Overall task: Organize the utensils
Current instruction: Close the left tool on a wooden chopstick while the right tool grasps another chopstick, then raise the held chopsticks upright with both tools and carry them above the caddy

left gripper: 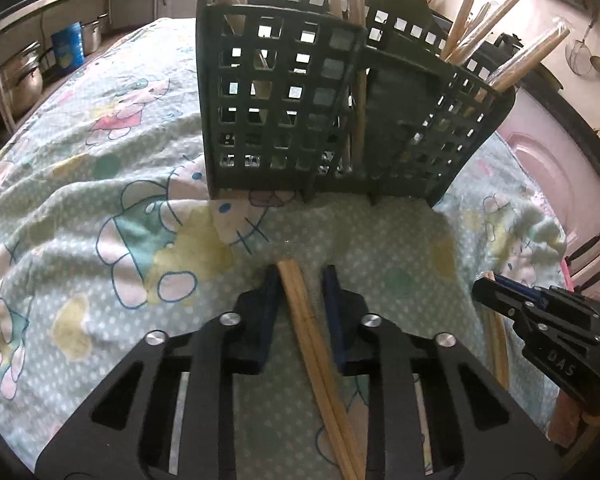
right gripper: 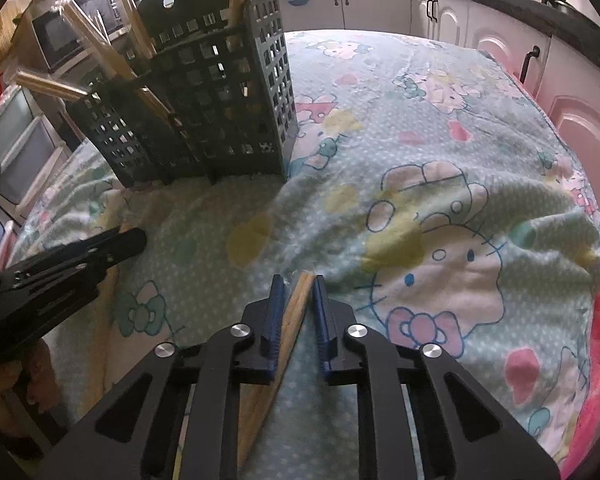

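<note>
A: Two grippers each carry a pair of wooden chopsticks. The left gripper [left gripper: 302, 276] has its fingers closed in around the left pair [left gripper: 300, 304]; whether the pads press is unclear. The right gripper [right gripper: 298, 286] has its fingers clamped on the right pair [right gripper: 296, 308].

B: What could go wrong?

A: A loose pair may slide or splay on lifting. The dark lattice holder [left gripper: 284, 108], ahead on the cartoon-print cloth [right gripper: 420, 152] over the counter, already bristles with chopsticks that could block entry.
</note>
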`<action>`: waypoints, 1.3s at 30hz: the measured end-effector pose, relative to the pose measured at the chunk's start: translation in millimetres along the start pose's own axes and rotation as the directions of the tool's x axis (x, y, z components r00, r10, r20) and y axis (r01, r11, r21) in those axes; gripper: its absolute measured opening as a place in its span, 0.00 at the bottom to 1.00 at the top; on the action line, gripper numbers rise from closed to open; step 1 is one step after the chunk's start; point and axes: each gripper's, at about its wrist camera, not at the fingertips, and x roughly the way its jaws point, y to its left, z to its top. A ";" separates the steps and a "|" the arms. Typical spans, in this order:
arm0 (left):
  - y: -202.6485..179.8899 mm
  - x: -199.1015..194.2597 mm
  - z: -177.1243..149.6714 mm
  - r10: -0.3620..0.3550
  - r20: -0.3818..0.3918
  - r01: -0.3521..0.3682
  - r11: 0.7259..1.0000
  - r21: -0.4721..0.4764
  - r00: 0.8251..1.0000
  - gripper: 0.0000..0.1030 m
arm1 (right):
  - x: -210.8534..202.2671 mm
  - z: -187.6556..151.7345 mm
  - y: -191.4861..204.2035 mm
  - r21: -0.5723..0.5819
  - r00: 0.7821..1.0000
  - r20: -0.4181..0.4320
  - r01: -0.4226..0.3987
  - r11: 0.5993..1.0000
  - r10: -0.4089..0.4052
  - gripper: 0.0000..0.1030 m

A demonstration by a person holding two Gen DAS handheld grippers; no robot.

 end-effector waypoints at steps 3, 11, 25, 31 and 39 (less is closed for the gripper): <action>1.7 -1.6 1.0 -0.022 -0.001 0.022 1.000 0.002 1.000 0.07 | -3.4 4.0 2.7 -0.004 1.000 0.009 -0.015 1.000 0.015 0.06; 13.1 -25.6 8.3 -0.130 0.031 0.130 0.991 -0.008 0.991 0.02 | -21.3 10.7 18.3 -0.032 0.997 0.041 -0.071 0.997 0.072 0.05; 18.0 -102.8 33.8 -0.186 0.174 0.181 0.982 0.047 0.967 0.01 | -79.2 29.3 45.9 -0.103 0.978 0.161 -0.114 0.988 0.130 0.05; 14.5 -126.4 52.1 -0.193 0.242 0.185 0.981 0.058 0.951 0.01 | -105.3 39.5 57.4 -0.129 0.963 0.222 -0.124 0.984 0.150 0.05; 15.6 -162.9 79.0 -0.200 0.340 0.186 0.980 0.074 0.919 0.01 | -136.8 59.8 72.6 -0.165 0.935 0.308 -0.128 0.978 0.175 0.05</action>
